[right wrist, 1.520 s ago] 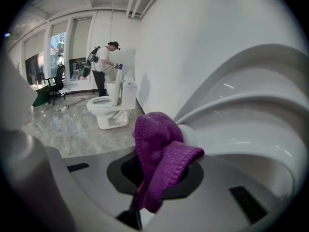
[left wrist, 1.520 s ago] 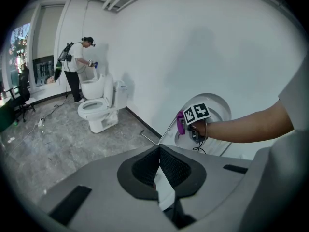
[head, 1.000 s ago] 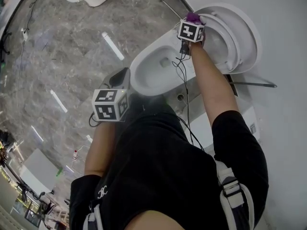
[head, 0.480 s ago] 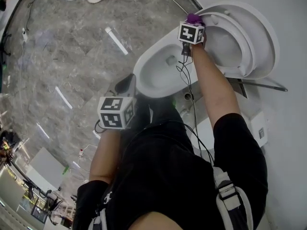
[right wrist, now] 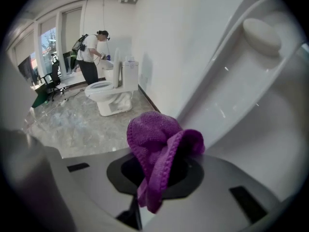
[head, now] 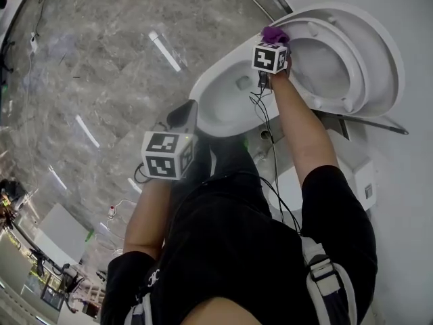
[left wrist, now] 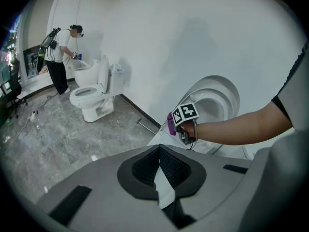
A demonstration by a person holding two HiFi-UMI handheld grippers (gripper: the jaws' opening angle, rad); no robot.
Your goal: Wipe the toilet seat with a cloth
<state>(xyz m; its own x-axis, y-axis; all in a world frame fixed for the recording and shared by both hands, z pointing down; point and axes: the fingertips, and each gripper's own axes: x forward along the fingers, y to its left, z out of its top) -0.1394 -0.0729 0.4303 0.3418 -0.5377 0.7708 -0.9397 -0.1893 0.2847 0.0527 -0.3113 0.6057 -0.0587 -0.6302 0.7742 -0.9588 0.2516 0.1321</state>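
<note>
Bulging purple knit cloth [right wrist: 155,135], crumpled, clamped in right tool [head: 272,45]

Bowl [head: 218,93] upper centre, seat [head: 353,70] raised right of it; cloth [head: 274,32] in the right gripper [head: 272,45] at the seat's left rim; left gripper [head: 184,114] just lower left of the bowl.

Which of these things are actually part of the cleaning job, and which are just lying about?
Part of the job: purple cloth, held in the right hand-held gripper; raised toilet seat; bowl.
Not part of it: far toilet, other person beside it, metal rod on the floor, chair.
</note>
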